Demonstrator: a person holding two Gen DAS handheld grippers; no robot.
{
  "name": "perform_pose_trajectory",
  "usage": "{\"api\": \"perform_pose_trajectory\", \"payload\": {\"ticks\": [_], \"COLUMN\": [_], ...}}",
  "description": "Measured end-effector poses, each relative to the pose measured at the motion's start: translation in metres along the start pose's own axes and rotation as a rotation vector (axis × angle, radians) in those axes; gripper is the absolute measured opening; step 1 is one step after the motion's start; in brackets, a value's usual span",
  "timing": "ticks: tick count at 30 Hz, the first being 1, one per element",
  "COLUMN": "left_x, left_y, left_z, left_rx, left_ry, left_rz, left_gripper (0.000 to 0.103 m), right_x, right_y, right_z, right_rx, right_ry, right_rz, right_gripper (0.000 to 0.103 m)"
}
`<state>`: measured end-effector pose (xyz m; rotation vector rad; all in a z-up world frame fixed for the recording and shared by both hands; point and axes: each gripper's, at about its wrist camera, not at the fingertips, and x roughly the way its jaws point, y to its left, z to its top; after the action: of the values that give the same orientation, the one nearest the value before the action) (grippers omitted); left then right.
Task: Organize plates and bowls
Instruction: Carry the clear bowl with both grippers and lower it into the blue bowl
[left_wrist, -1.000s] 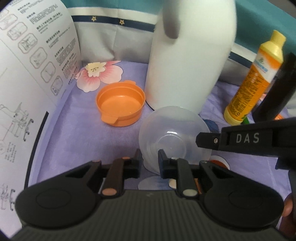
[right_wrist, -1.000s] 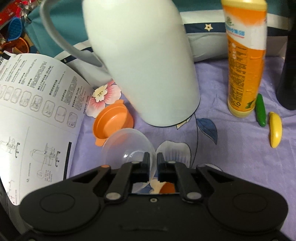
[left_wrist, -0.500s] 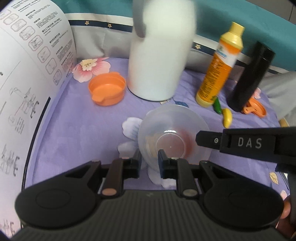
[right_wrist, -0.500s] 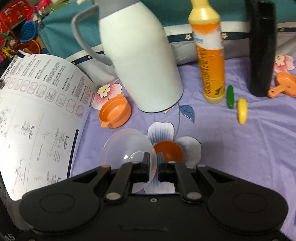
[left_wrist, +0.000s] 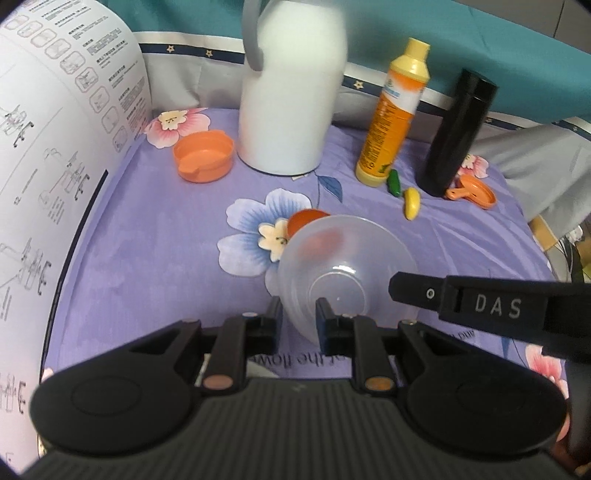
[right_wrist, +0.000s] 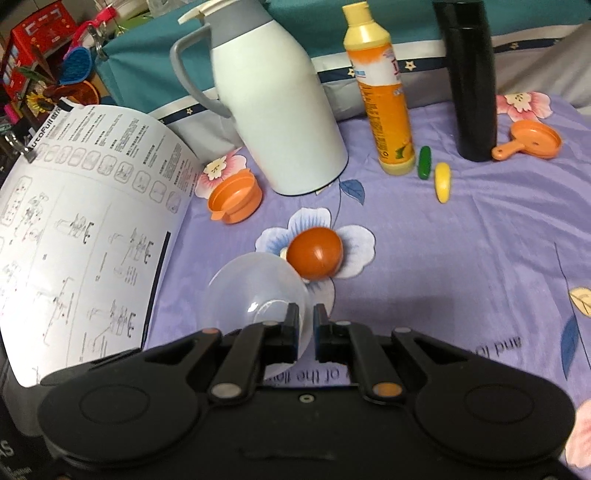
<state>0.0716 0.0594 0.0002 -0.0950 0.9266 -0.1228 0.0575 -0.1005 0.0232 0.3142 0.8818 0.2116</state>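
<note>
A clear plastic bowl (left_wrist: 343, 273) hangs tilted over the purple flowered cloth, held from two sides. My left gripper (left_wrist: 297, 319) is shut on its near rim. My right gripper (right_wrist: 306, 323) is shut on the rim of the same clear bowl (right_wrist: 255, 291), and one of its fingers (left_wrist: 410, 291) reaches in from the right in the left wrist view. Just beyond the clear bowl a small red-orange bowl (right_wrist: 314, 253) lies upside down on a printed flower. An orange bowl with tabs (right_wrist: 234, 197) sits by the white jug, and an orange lidded pan (right_wrist: 532, 142) lies far right.
A white jug (right_wrist: 280, 122), an orange-yellow bottle (right_wrist: 384, 110) and a black flask (right_wrist: 471, 77) stand along the back. Small green (right_wrist: 424, 162) and yellow (right_wrist: 442, 182) toy vegetables lie by the bottle. A curled instruction sheet (right_wrist: 81, 221) rises on the left.
Both grippers have drawn back toward me with the clear bowl, so the jug and bottles look farther off. The upside-down red-orange bowl has come into view beyond the clear bowl.
</note>
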Motion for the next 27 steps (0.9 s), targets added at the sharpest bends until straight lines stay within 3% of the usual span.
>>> {"api": "perform_pose_trajectory", "payload": {"ticks": [14,27], "left_x": [-0.04,-0.039], "left_y": [-0.03,-0.058], "left_z": [-0.039,-0.069], "left_rx": [0.037,0.089], "left_ry": [0.001,0.058], "left_rz": [-0.019,-0.043], "left_gripper": [0.017,0.017], "right_x": [-0.054,-0.073], "right_y": [-0.025,-0.058], "right_z": [-0.037,-0.071], "right_rx": [0.036,0.086], "right_ry": [-0.017,0.019], "right_rz": [0.018,-0.006], "right_gripper": [0.008,0.008]}}
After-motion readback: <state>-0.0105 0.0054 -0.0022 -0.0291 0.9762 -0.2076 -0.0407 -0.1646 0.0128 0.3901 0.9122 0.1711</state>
